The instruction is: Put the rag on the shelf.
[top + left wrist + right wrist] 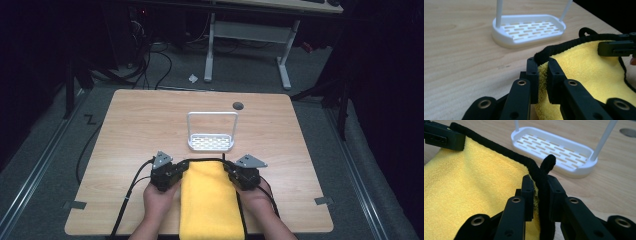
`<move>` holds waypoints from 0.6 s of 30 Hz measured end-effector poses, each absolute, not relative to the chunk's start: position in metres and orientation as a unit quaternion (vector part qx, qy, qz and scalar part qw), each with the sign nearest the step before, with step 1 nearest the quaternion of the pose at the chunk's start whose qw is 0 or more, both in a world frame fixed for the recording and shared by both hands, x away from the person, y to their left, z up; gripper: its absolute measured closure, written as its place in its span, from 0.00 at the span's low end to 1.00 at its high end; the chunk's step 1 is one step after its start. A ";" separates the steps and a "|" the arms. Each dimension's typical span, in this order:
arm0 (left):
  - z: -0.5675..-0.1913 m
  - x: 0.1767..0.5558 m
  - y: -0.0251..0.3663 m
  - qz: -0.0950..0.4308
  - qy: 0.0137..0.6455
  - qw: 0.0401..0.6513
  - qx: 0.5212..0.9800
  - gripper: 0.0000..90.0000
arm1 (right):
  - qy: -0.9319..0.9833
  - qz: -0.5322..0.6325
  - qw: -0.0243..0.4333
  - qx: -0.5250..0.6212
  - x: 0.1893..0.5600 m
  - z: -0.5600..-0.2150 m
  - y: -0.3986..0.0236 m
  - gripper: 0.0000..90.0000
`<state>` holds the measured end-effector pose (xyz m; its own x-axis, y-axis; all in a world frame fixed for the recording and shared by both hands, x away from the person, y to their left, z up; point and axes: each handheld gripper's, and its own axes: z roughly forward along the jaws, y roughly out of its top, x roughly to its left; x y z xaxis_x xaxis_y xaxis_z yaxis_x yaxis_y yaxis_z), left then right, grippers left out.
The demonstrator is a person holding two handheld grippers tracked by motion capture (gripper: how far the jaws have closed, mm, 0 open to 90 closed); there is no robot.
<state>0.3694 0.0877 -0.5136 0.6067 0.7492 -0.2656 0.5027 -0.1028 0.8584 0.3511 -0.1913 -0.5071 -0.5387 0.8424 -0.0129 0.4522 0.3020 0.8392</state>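
The yellow towel (210,200) is pinched by its black-edged far corners – left claw (543,67), right claw (540,185), both nearly closed – white rack (211,141) seen whole from above.

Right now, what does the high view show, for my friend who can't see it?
Two hands hold the left gripper and right gripper, each pinching a far corner of a yellow towel on a wooden table. A white rack stands just beyond.

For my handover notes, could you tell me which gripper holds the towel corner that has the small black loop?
The right gripper: the towel corner it pinches carries a black loop, unlike the left gripper corner.
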 end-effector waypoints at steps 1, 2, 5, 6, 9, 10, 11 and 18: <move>-0.511 0.370 0.087 0.118 0.427 0.518 0.732 0.91 | 0.771 0.418 0.239 0.417 0.350 -0.504 -0.191 0.88; -0.508 0.370 0.087 0.115 0.428 0.520 0.730 0.91 | 0.770 0.420 0.242 0.415 0.350 -0.502 -0.191 0.88; -0.501 0.372 0.088 0.113 0.427 0.526 0.727 0.91 | 0.766 0.428 0.250 0.410 0.349 -0.494 -0.191 0.88; -0.499 0.373 0.088 0.113 0.425 0.526 0.728 0.91 | 0.764 0.430 0.249 0.410 0.349 -0.492 -0.192 0.87; -0.491 0.376 0.088 0.119 0.418 0.528 0.729 0.91 | 0.760 0.438 0.243 0.415 0.352 -0.488 -0.196 0.87; -0.489 0.377 0.087 0.122 0.416 0.527 0.731 0.91 | 0.758 0.440 0.243 0.415 0.354 -0.486 -0.197 0.87; -0.486 0.378 0.087 0.124 0.415 0.528 0.731 0.91 | 0.758 0.440 0.245 0.415 0.355 -0.484 -0.197 0.87; -0.466 0.379 0.084 0.141 0.405 0.538 0.726 0.91 | 0.748 0.451 0.260 0.411 0.357 -0.467 -0.198 0.87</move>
<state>0.3790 0.0841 -0.4656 0.6324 0.7396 -0.2301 0.4354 -0.0938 0.8953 0.3569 -0.1978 -0.4675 -0.5262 0.8502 -0.0189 0.3805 0.2552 0.8888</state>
